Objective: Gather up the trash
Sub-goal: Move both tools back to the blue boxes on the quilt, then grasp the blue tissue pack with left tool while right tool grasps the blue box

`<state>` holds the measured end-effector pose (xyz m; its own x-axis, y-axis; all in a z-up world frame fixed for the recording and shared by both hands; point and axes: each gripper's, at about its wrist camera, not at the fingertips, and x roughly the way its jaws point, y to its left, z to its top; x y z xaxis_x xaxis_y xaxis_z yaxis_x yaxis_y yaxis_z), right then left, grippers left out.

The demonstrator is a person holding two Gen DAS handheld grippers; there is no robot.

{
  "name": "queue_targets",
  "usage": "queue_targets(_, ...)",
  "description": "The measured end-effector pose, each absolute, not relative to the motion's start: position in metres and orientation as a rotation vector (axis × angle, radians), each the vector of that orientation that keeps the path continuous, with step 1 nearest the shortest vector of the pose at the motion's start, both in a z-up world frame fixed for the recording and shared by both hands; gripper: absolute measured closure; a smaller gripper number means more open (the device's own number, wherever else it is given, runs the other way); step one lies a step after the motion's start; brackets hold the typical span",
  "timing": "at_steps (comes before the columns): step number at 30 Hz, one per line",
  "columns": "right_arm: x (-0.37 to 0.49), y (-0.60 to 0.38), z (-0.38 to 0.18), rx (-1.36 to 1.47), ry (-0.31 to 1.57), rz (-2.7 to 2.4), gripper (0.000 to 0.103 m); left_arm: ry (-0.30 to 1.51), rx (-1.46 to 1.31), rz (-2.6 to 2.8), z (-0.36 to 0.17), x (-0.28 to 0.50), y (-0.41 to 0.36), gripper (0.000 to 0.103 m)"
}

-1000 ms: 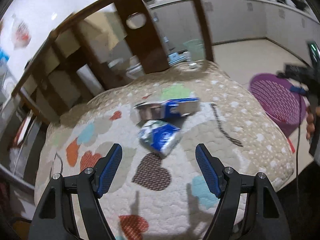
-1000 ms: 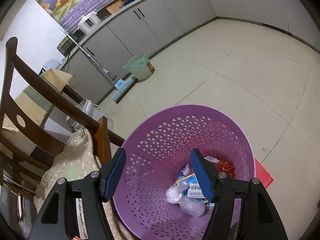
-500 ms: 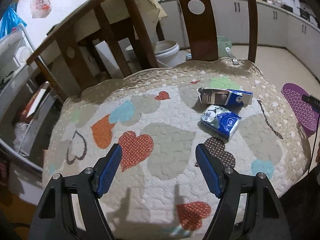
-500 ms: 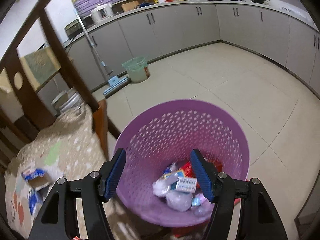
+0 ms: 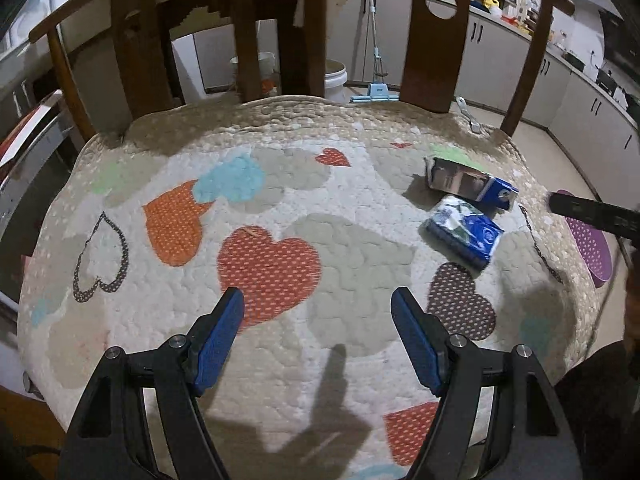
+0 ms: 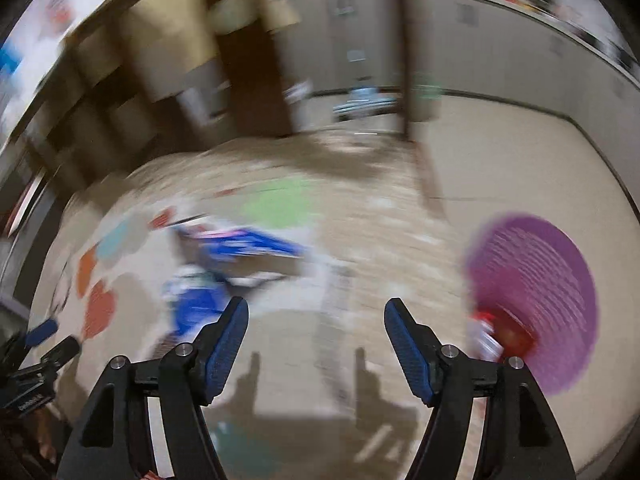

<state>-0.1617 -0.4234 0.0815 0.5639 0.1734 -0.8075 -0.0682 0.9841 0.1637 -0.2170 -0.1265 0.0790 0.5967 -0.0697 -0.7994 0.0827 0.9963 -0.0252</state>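
Observation:
A crumpled blue and white packet and a flattened blue and silver carton lie on the right side of a quilted heart-pattern cushion. My left gripper is open and empty above the cushion's near middle, left of both. My right gripper is open and empty; its view is blurred, with the packet and carton ahead to the left. The purple basket stands on the floor to the right, also at the right edge of the left wrist view.
The cushion sits on a wooden chair with a slatted back. A white bucket and a mop stand behind it. Grey cabinets line the far wall. The right gripper's body reaches in over the cushion's right edge.
My left gripper has swung left and back, so the two pieces of trash now lie to its right. My right gripper has swung from over the basket toward the cushion.

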Motion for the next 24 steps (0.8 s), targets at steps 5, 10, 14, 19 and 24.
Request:
queue_targets(5, -0.13, -0.334, 0.065, -0.181, 1.024, 0.246, 0.026, 0.941, -0.042, -0.086, 0.076, -0.218, -0.099, 0.028)
queue_targets(10, -0.103, -0.3, 0.048, -0.364, 1.084, 0.243, 0.025, 0.971, -0.077, -0.086, 0.065, -0.215, -0.083, 0.028)
queue_targets(14, -0.072, -0.315, 0.044, -0.306, 1.164, 0.214, 0.044, 0.991, -0.1, -0.089, 0.057, -0.212, -0.08, 0.028)
queue_targets(19, -0.038, -0.358, 0.05, 0.005, 1.251, 0.219, 0.041, 0.993, -0.105, -0.083, 0.056, -0.214, -0.079, 0.028)
queue_targets(24, -0.025, -0.397, 0.062, 0.077, 1.197, 0.057, 0.024, 0.991, -0.106, -0.062, 0.06, -0.217, -0.079, 0.028)
